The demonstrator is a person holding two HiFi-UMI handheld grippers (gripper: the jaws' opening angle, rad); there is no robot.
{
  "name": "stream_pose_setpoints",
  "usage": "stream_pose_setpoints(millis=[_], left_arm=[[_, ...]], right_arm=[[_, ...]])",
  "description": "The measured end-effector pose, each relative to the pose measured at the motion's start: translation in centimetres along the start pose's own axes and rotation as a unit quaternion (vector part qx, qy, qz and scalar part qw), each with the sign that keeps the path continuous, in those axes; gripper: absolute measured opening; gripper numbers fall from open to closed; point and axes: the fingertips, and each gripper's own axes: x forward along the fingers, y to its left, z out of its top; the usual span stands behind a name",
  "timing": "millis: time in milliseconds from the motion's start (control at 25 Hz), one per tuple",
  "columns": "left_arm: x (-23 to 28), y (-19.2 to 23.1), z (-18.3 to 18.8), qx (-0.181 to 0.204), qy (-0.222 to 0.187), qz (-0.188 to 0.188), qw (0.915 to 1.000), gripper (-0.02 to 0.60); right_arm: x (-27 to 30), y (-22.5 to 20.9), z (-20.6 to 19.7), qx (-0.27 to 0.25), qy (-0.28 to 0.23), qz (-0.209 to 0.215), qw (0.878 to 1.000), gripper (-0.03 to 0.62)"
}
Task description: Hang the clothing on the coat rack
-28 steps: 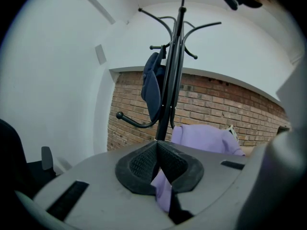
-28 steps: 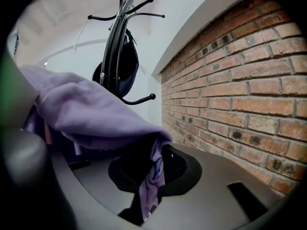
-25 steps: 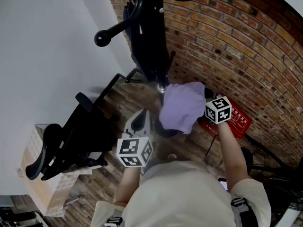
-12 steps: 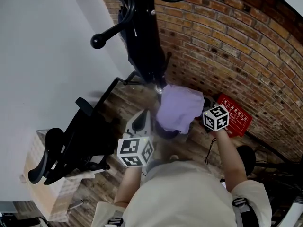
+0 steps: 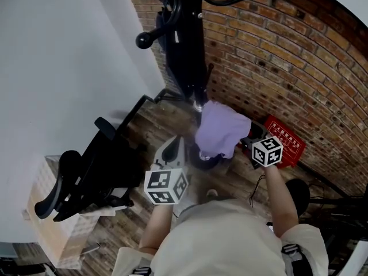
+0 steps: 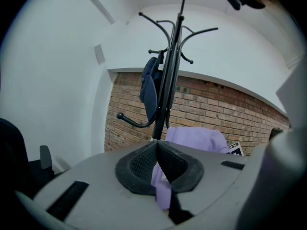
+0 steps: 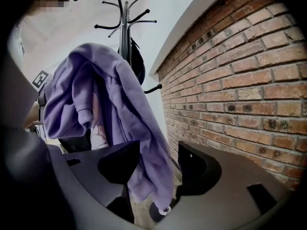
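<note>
head view: the left gripper (image 5: 177, 145) and right gripper (image 5: 253, 144) are raised side by side with a purple garment (image 5: 219, 130) bunched between and just beyond their fingers; past the fingers stands the black coat rack (image 5: 188, 50), carrying a dark garment (image 5: 170, 42), in the corner where a white wall (image 5: 69, 68) meets a brick wall (image 5: 287, 56). outboard of the left fingers is a black office chair (image 5: 86, 171); beside the right fingers a red sign (image 5: 286, 142) leans at the foot of the bricks. left gripper view: the left gripper (image 6: 158, 169) has its ribbed pads (image 6: 139, 164) pressed together on a thin strip of the purple garment (image 6: 192, 137), the rest of which lies just past the tips; the coat rack (image 6: 170, 80) rises well beyond them, the dark garment (image 6: 150, 87) on a hook to its left. right gripper view: the right gripper (image 7: 159, 150) has its fingers (image 7: 120, 162) set moderately apart; a fold of the purple garment (image 7: 110, 95) drapes down through the gap, touching the left-hand finger, with a sliver of space at the other, and a metal eyelet (image 7: 164, 210) sits at its hem. the coat rack (image 7: 125, 28) stands far beyond the tips, the brick wall (image 7: 240, 80) alongside.
</note>
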Motion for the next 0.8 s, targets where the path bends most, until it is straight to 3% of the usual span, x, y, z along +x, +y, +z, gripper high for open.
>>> stream_pose_setpoints(millis=[480, 720, 800], left_arm=[[-4.9, -0.1, -1.0, -0.008, 0.0, -0.004, 1.0, 0.003], [-8.7, 0.3, -2.2, -0.012, -0.002, 0.001, 0.9999, 0.003], [-10.0, 0.3, -2.7, -0.012, -0.002, 0.002, 0.9999, 0.003]], right_arm=[[-4.9, 5.8, 1.0, -0.005, -0.031, -0.044, 0.999, 0.218], [-8.4, 9.8, 1.5, 0.011, -0.06, -0.077, 0.995, 0.045], [-9.5, 11.4, 1.9, 0.011, -0.071, -0.08, 0.994, 0.021]])
